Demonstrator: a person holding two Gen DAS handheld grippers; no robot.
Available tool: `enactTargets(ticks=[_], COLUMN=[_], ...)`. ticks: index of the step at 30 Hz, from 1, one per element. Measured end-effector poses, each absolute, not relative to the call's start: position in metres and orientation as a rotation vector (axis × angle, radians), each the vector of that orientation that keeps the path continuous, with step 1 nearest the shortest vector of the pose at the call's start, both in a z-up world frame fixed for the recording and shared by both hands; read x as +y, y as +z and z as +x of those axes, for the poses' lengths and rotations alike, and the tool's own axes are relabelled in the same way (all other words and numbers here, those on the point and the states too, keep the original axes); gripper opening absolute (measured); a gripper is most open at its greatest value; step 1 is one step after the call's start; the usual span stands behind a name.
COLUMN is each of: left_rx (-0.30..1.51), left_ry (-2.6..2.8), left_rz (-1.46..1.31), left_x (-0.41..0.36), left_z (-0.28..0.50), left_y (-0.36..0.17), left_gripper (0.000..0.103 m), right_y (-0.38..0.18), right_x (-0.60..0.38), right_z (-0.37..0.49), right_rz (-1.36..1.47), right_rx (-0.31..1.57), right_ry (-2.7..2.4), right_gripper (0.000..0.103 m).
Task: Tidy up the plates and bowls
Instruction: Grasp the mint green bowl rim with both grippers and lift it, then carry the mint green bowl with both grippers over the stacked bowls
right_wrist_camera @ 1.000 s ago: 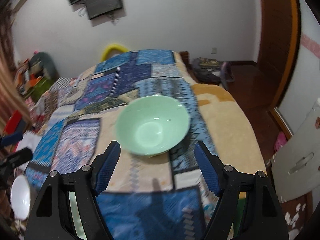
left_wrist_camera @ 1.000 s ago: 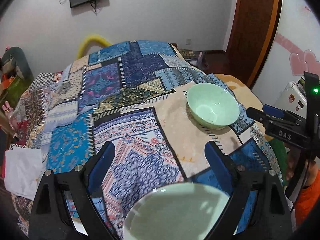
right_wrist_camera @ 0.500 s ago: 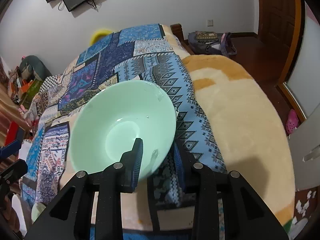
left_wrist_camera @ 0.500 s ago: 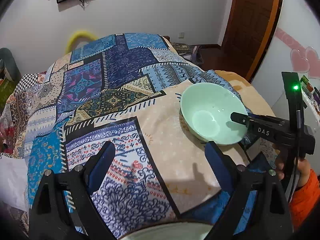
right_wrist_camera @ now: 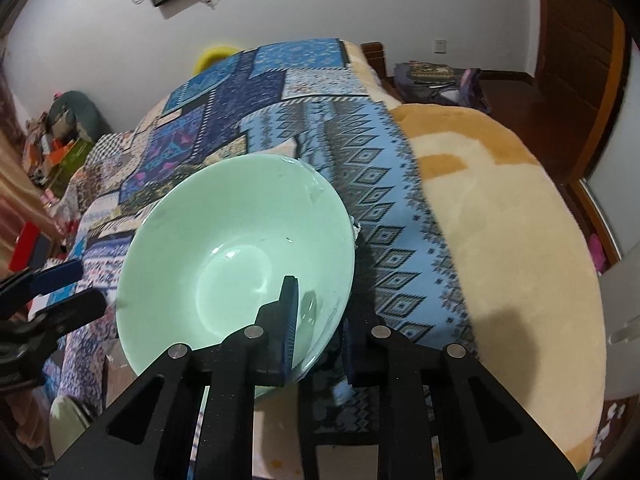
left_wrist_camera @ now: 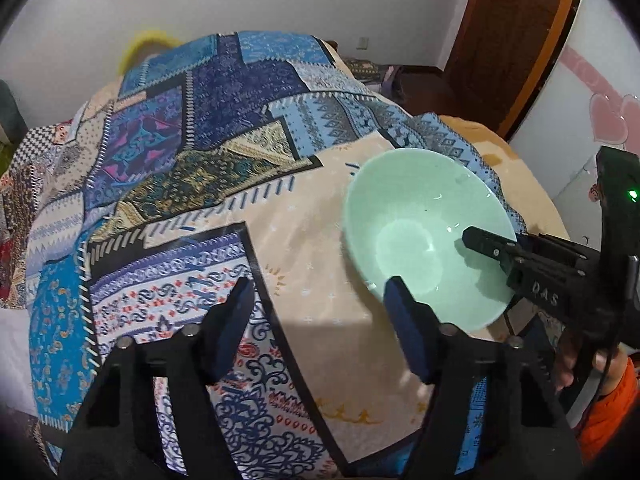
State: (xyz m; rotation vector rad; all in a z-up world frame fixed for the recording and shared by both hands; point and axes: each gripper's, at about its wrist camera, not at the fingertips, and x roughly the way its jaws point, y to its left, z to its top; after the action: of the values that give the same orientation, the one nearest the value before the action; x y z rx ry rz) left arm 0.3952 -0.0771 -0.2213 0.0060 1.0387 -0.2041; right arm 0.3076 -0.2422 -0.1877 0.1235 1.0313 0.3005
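From the left wrist view we look down on a bed covered by a patchwork cloth (left_wrist_camera: 224, 184) of blue, purple and cream panels, and at lower left we see the left gripper (left_wrist_camera: 316, 322) with its jaws apart and nothing between them, having just been closing; its right finger overlaps the near rim of the pale green bowl (left_wrist_camera: 404, 240) in the picture, though we cannot tell whether it touches. That bowl sits on the cream part of the cloth toward the right side of the bed. Further right, this view alone shows the right gripper (left_wrist_camera: 480, 242) from the side, reaching in over the bowl's rim, with a green light on its body and an orange sleeve (left_wrist_camera: 612, 412) behind it. In the right wrist view we find at far left the left gripper's fingertips (right_wrist_camera: 60, 276) near the bowl's rim, then the bowl (right_wrist_camera: 224, 248) itself seen large, and only here do we see the grip: the right gripper's (right_wrist_camera: 320, 320) jaws clamped on the near wall of the bowl, one finger inside and one outside. At right this view shows the tan fleece blanket (right_wrist_camera: 500, 208) beside the cloth and a bag (right_wrist_camera: 436, 76) on the floor by the wall.
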Motion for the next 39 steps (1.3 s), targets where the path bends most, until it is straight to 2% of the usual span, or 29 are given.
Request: enactTargets(ticks=[3,5,9,16,29,39], left_rx=[1.066,1.103,1.163,1.196,1.169,1.122], left_ry=[-0.212,-0.226,-0.243,-0.258,-0.260,-0.260], left_rz=[0.010,0.007,-0.035,-0.022,-0.029,-0.024], left_x=[-0.081,-0.082,-0.081,-0.087,-0.084,-0.081], left_z=[0.397,0.398,0.401,0.402,0.388,0.362], left_y=[-0.227,-0.233,-0.244,-0.257,-0.250,-0.225], left_gripper=[0.053,0.043,0.036,0.015,0.014,0.014], right_y=[-0.187,-0.188,-0.188,-0.188,-0.182,-0.162], right_x=[-0.236,-0.234,-0.229,-0.222,-0.221,-0.219], right_z=[0.304,0.301,0.296,0.290,0.281,0.261], right_rz=[0.112,0.118,0.107,0.094,0.123,0.129], right_rx=[1.036,1.043,1.039,1.038,1.040,1.014], right_ry=[0.332,0.349,0.364,0.393,0.386,0.390], right_gripper=[0.017,0.017,0.017,0.017,0.017,0.017])
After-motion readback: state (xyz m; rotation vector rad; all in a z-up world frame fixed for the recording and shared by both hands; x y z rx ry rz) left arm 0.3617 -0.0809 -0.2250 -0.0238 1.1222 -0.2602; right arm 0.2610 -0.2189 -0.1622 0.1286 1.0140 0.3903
